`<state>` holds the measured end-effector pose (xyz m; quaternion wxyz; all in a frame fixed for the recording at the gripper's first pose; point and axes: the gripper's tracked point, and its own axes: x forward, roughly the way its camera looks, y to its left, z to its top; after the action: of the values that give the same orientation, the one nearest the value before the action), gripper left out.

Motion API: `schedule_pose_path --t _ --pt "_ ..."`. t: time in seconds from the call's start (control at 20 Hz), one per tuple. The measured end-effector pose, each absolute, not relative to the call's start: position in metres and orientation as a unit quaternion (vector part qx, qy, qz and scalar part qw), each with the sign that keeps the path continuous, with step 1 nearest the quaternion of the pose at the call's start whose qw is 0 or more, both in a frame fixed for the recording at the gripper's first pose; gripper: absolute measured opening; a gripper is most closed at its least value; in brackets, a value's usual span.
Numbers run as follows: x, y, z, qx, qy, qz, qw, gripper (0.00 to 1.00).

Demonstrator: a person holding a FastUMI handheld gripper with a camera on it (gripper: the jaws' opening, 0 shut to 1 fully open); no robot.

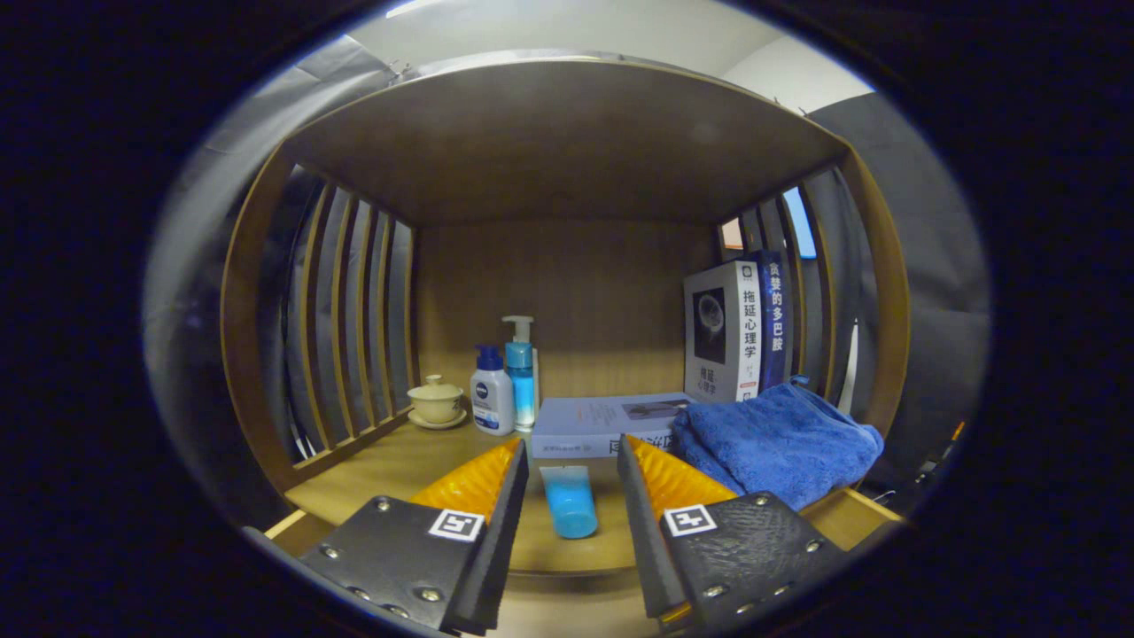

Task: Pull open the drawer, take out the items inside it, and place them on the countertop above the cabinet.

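Gripper (571, 456): seen from the camera riding on it, both fingers reaching forward and level.
Jaws: spread apart, a clear gap between the two fingers.
Left finger (478, 483): angles inward toward its tip, its inner face bare and pressing on nothing.
Right finger (669, 483): mirrors the left, angling inward, also pressing on nothing.
Grip: holds nothing.
Finger bases: flat plates, each bolted and carrying a small square marker.
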<state>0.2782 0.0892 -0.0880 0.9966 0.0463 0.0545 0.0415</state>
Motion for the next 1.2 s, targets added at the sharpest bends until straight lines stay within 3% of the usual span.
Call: schedule_pose_path --t 1.2 --pt "0.2764 0.0903 -0.0867 0.047 0.051 0.045 0.997 0.6"
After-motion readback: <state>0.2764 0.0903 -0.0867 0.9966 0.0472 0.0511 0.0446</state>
